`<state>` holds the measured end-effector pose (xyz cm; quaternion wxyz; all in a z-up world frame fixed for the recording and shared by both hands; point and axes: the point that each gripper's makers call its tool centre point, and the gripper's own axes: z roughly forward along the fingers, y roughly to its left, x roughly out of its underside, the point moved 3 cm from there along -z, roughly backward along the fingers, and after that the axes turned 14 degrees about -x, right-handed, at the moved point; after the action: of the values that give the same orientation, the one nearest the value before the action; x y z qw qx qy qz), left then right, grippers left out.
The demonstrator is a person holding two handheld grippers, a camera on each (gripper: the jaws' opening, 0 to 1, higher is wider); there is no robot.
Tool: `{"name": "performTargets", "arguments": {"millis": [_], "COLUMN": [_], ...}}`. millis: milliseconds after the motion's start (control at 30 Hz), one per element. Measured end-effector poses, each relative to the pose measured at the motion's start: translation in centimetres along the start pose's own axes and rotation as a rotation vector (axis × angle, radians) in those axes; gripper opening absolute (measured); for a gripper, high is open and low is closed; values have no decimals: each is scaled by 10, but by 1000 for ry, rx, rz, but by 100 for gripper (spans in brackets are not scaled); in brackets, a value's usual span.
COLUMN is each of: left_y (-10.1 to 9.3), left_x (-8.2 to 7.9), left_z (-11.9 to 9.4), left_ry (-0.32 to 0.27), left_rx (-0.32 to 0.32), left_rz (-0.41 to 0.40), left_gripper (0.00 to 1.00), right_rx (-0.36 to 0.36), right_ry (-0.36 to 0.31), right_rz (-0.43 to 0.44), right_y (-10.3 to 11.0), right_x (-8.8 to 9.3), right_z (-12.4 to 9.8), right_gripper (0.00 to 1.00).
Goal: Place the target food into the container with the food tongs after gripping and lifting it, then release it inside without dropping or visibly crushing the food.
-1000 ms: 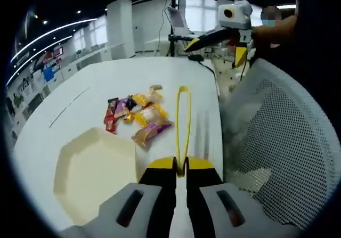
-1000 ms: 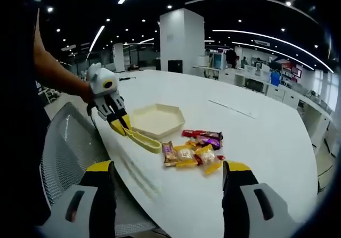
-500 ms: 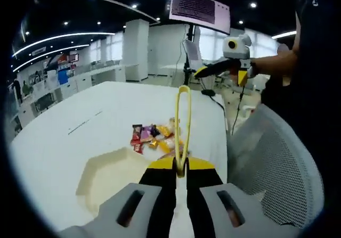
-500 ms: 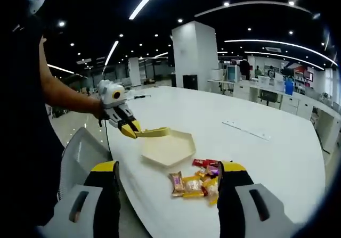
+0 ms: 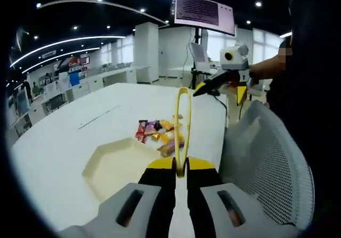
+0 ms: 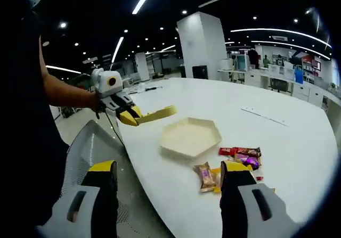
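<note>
**Snack packets on the table, tongs held clear above it**

The wrapped snacks (image 5: 161,137) are seen lying in a loose pile on the white table (image 5: 64,142), just beside the cream hexagonal container (image 5: 114,163) and outside it. In the right gripper view the same pile (image 6: 234,163) is shown to the right of the container (image 6: 191,137), partly hidden behind the right gripper's own right jaw; a brown packet (image 6: 204,176) lies a little apart at the near edge of the pile, and red and purple wrappers are made out at the far side. Nothing is seen inside the container.

The yellow food tongs (image 5: 183,123) are clamped at their handle end between the closed jaws of the left gripper (image 5: 181,171), and rise as a narrow loop in front of the pile. In the right gripper view the tongs (image 6: 157,114) are seen from the side, raised above the table near the container's edge, with no food between their arms. The two arms appear close together; how hard they are squeezed cannot be told.

The right gripper (image 6: 168,174) is held with its jaws wide apart and nothing between them. It also appears in the left gripper view (image 5: 221,81), held by a person's hand (image 5: 256,70) above the far table edge.

A white mesh chair back (image 5: 272,163) stands beside the table
</note>
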<state>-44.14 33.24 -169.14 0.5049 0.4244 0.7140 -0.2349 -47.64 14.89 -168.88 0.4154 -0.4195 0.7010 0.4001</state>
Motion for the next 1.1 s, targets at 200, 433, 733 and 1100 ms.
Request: {"name": "performTargets", "arguments": {"millis": [200,433,733,1100], "left_y": [-2,-6,-1,-9], "left_x": [-19,-29,-68,-98], "left_z": [5,-3,-11,-14], "left_ry": [-27,-3,-19,2], "left_rx": [21,41,82,157], "left_rz": [9,43,106,200], "left_gripper": [1,1,2,1], "right_rx": [-15,-41,-44,0], "right_ry": [6,63,93,23], "right_rz": [-3,7,-15,-96], "right_y": [7,25,33,14], "right_x": [10,34,40,3], "right_z": [8,16,17,5], "right_gripper": [87,91,94,94]}}
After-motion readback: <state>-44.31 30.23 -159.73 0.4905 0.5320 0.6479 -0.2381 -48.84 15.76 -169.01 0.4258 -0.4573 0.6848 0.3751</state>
